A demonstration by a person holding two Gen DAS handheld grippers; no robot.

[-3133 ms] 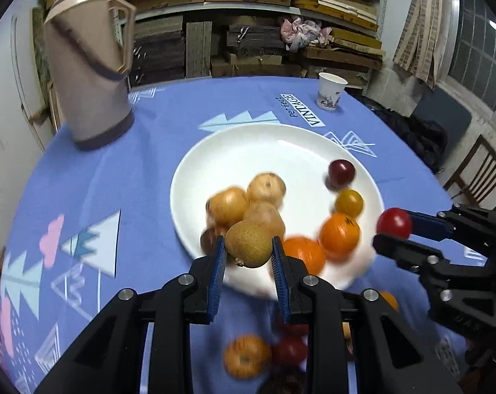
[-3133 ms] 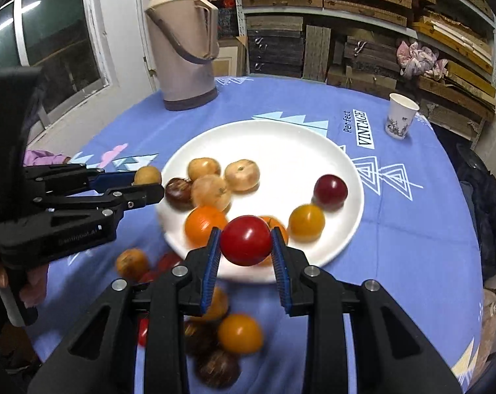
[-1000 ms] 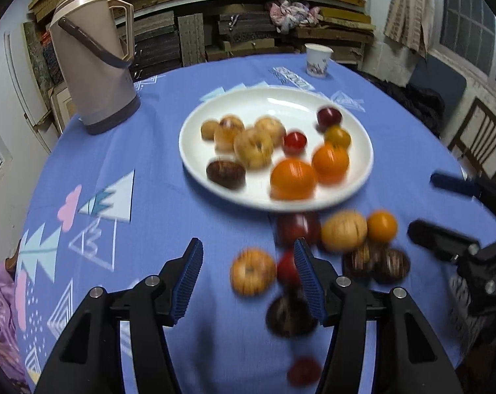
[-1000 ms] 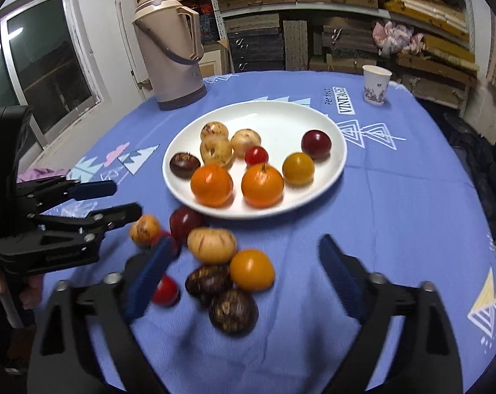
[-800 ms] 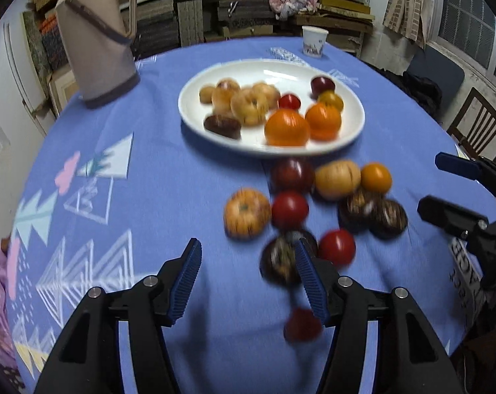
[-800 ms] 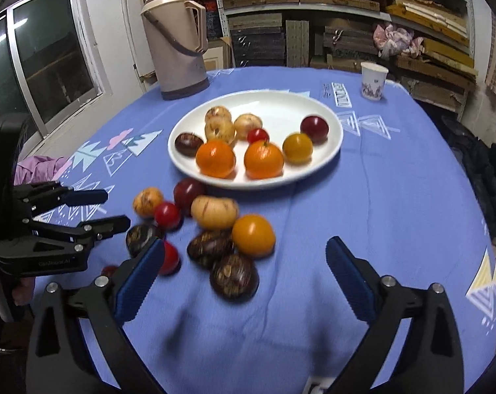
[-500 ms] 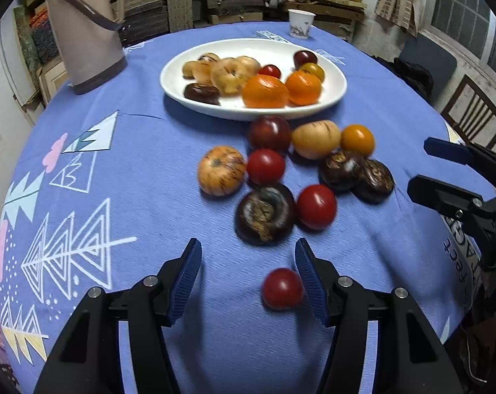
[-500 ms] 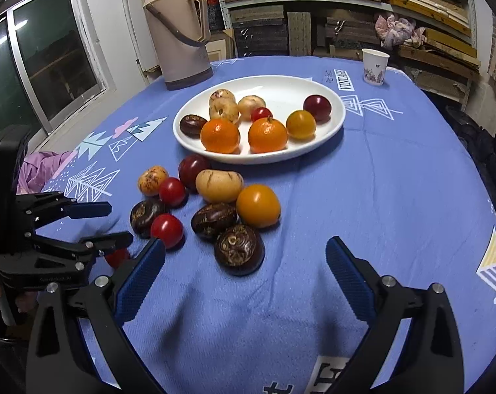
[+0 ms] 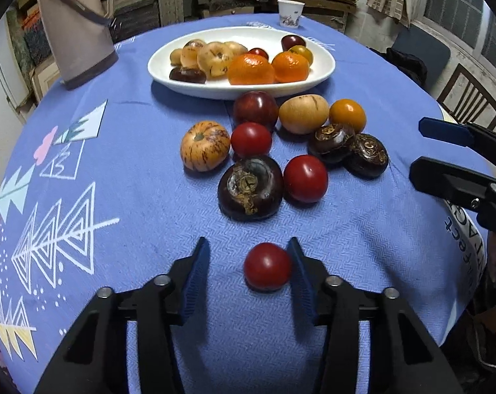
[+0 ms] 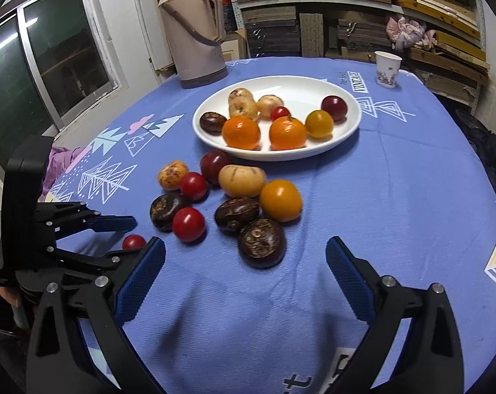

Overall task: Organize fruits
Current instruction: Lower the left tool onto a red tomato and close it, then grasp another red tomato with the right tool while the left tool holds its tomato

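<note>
My left gripper (image 9: 248, 272) is open, its jaws on either side of a small red tomato (image 9: 267, 271) lying on the blue tablecloth; the tomato sits close to the right jaw. That tomato also shows in the right wrist view (image 10: 133, 241), between the left gripper's jaws (image 10: 116, 234). My right gripper (image 10: 244, 275) is open wide and empty, behind a dark brown fruit (image 10: 261, 247). Several loose fruits (image 9: 281, 151) lie in a cluster in front of a white plate (image 9: 323, 65) that holds several fruits, among them two oranges (image 9: 250, 69).
A beige thermos jug (image 9: 75, 29) stands at the back left. A paper cup (image 9: 290, 13) stands behind the plate. Shelves of wooden boards line the far wall. A wooden chair (image 9: 471, 98) stands off the table's right edge.
Both grippers have pulled back from the plate and lowered toward the near table edge. The left gripper has come down around the lone red tomato. The right jaws stay wide open.
</note>
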